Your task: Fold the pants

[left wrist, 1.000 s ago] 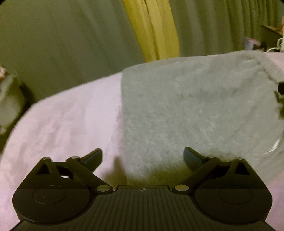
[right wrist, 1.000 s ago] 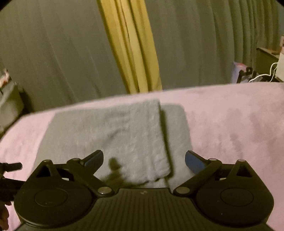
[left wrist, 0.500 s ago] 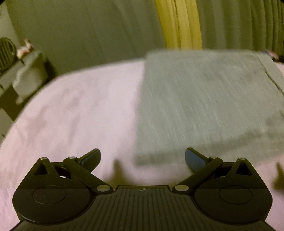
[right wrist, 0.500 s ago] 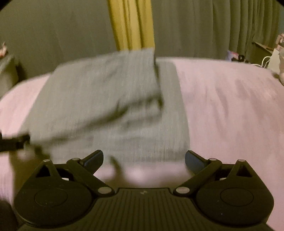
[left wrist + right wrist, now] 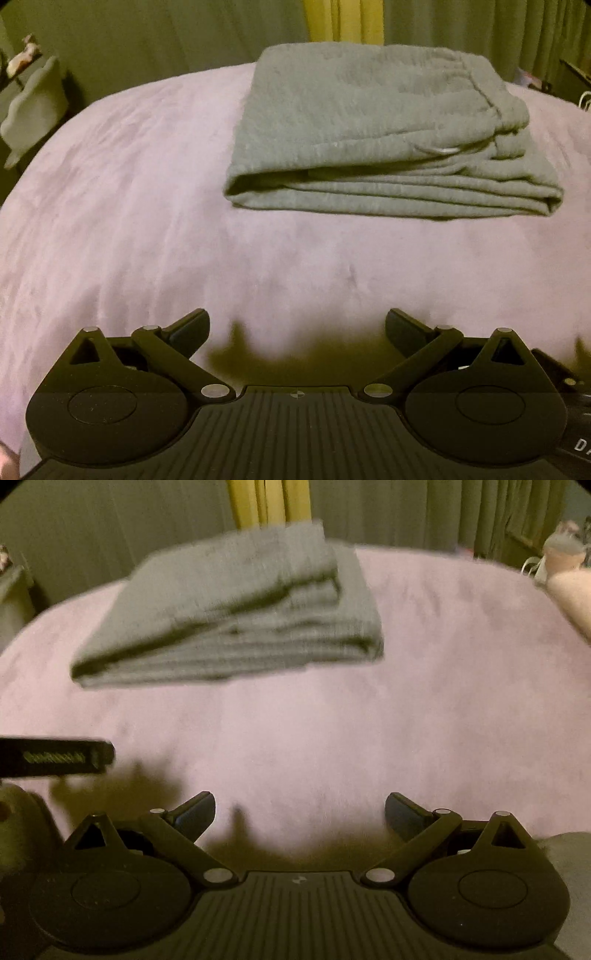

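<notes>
Notably, I found the grey pants (image 5: 373, 125) folded in a layered stack on the pink bedcover (image 5: 122, 206). My left gripper (image 5: 297, 332) and right gripper (image 5: 300, 812) both stood spread and empty, well apart from the stack.

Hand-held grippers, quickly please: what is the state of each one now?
Left hand-held gripper: open, holding nothing.
Right hand-held gripper: open, holding nothing.
</notes>
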Demonstrator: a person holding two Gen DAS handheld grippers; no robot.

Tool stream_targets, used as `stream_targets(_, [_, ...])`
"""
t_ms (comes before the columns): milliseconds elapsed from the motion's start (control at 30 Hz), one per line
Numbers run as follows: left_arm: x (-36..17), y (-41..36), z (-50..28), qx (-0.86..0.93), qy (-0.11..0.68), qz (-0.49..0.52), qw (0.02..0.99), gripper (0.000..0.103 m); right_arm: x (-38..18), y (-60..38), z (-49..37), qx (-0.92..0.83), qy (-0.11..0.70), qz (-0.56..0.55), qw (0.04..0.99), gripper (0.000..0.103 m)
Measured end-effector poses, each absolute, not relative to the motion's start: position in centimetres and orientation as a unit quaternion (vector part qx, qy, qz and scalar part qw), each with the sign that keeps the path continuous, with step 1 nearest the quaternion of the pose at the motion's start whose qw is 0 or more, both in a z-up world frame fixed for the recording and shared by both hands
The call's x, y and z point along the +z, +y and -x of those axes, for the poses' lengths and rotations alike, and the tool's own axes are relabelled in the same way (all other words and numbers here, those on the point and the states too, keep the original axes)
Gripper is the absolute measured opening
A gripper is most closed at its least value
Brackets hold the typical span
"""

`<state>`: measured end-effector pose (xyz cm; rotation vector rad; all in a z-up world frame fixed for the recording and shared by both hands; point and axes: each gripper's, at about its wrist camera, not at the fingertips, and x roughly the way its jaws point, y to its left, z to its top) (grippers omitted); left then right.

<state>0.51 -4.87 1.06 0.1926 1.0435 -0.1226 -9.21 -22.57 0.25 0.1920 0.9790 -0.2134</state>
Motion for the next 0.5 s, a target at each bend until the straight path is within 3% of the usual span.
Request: stream_targets(500, [9.0, -5.6, -2.6, -0.099, 0.507, -0.098, 0.851, 0.103, 7.9, -23.2, 3.8, -0.120, 0.489, -0.101, 0.858, 0.099])
